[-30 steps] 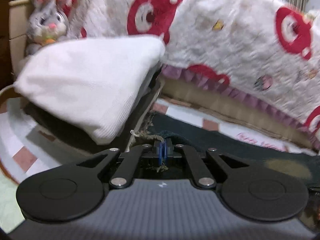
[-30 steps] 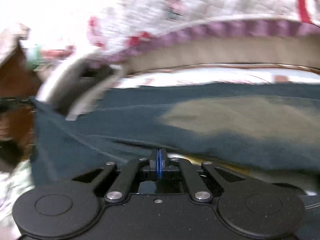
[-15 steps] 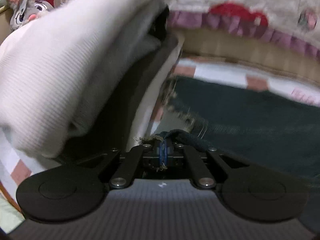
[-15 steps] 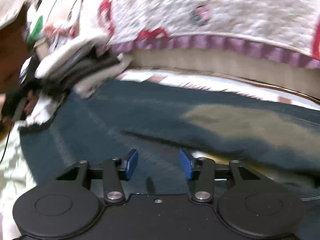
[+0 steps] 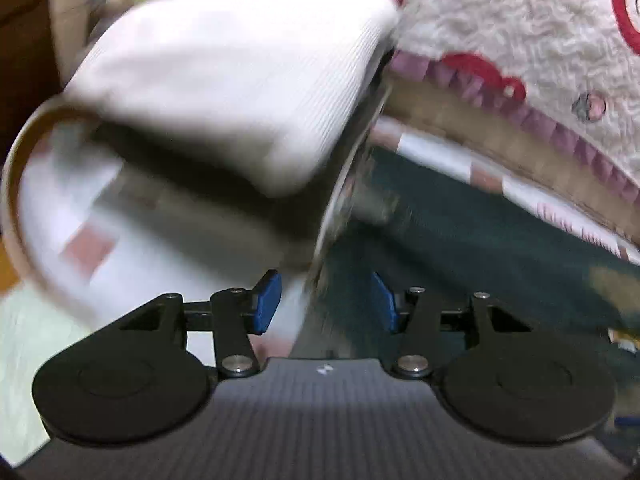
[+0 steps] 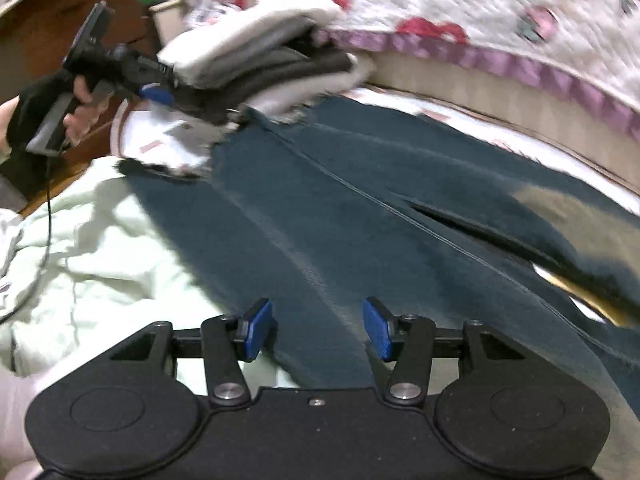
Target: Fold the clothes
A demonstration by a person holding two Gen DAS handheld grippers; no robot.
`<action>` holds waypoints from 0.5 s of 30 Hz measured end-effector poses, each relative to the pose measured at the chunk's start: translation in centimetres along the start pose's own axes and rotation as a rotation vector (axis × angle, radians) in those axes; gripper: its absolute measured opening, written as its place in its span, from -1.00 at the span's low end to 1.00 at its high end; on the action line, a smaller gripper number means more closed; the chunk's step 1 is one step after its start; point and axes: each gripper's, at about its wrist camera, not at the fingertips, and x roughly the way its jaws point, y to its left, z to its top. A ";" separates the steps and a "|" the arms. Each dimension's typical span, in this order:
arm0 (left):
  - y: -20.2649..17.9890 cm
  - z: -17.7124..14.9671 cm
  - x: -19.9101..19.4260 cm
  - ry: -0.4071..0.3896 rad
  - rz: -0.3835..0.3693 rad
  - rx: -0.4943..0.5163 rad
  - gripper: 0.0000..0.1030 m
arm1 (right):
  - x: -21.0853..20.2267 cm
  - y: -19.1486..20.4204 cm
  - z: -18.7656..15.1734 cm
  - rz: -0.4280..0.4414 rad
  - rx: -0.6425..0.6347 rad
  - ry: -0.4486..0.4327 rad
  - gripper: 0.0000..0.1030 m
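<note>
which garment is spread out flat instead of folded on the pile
The dark teal garment, lying open across the bed; the white one sits folded atop the stack.

Dark teal trousers (image 6: 360,184), white folded top (image 5: 240,92), red-patterned white blanket (image 5: 520,32)

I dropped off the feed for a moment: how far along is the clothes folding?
Done: a stack of folded clothes, a white piece on top, sits beside the quilt. In hand: nothing. The left gripper and right gripper have both just opened, pads clear of the dark jeans. Left: the jeans lie lengthwise, not yet stack-sized, and a pale green garment is still crumpled.
</note>
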 end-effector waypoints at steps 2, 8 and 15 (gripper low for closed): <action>1.0 -2.6 -1.0 0.044 0.006 -0.056 -0.05 | -0.1 1.3 0.1 0.036 -0.035 -0.012 0.09; 5.1 -8.6 -0.3 0.096 -0.193 -0.422 -0.05 | 1.7 3.8 -0.3 -0.048 -0.216 0.048 0.10; 4.0 -7.3 3.2 0.057 -0.247 -0.429 -0.04 | 3.0 1.1 3.6 -0.024 -0.180 0.009 -0.77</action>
